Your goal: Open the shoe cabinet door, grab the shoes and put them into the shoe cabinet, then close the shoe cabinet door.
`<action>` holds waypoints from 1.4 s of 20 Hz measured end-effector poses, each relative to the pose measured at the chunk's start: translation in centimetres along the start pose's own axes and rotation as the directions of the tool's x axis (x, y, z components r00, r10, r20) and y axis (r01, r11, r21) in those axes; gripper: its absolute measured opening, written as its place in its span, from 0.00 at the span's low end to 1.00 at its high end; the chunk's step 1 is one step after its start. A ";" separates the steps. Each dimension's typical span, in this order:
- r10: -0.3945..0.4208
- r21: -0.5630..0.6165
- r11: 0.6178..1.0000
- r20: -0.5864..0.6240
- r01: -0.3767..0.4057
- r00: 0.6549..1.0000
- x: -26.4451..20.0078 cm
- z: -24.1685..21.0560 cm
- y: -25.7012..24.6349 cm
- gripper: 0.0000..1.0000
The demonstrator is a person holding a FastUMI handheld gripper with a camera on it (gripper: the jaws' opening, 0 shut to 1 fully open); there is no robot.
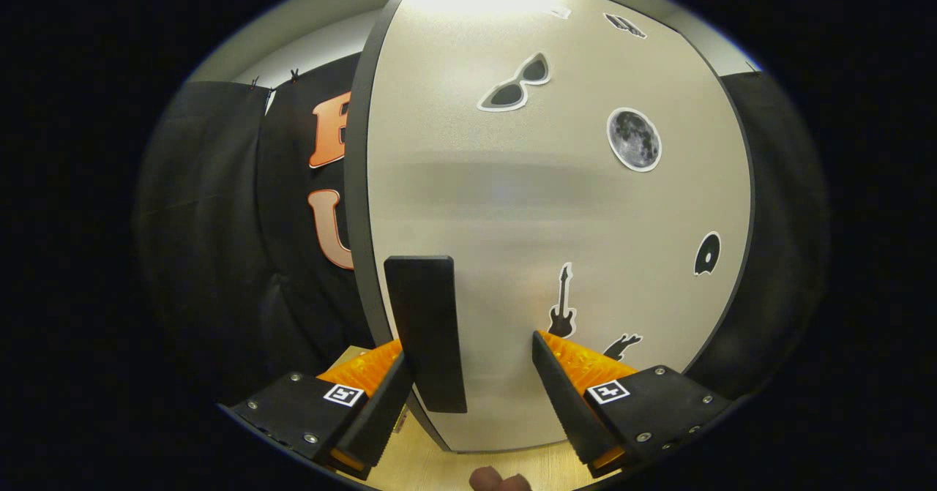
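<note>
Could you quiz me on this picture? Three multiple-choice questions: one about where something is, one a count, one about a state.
1. Where is the black handle on the cabinet door?
A. Between the fingers, nearer one of them
B. Beside the moon sticker
C. On the floor

2. How many guitar stickers are on the door?
A. None
B. Two
C. Five

3. The gripper is:
A. Shut on the handle
B. Open
C. Holding a shoe

Answers: 1 A, the handle stands between the fingers. 2 B, one upright, one tilted. 3 B, the fingers stand apart.
</note>
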State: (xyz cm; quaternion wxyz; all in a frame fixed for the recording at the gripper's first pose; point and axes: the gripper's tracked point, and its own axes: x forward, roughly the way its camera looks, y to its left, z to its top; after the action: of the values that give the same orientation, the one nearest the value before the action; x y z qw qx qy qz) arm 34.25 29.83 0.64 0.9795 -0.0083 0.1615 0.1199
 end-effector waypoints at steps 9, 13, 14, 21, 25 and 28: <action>0.006 0.036 0.999 -0.002 -0.006 1.000 -0.8 0.8 0.3 0.95; 0.033 0.007 0.999 0.032 -0.033 0.999 -4.8 1.9 0.9 0.95; 0.041 0.013 0.999 0.042 -0.041 0.998 -5.9 2.3 0.9 0.95; -0.022 0.037 0.999 0.115 0.018 0.993 -14.1 5.0 -2.6 0.95; -0.070 0.033 0.997 0.165 0.065 0.984 -18.8 6.2 -6.4 0.95; -0.089 0.030 0.996 0.195 0.085 0.977 -22.4 6.6 -9.3 0.95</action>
State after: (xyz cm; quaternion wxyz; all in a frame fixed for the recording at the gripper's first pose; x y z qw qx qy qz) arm 17.98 15.94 13.84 0.9950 0.0070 0.0651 0.0755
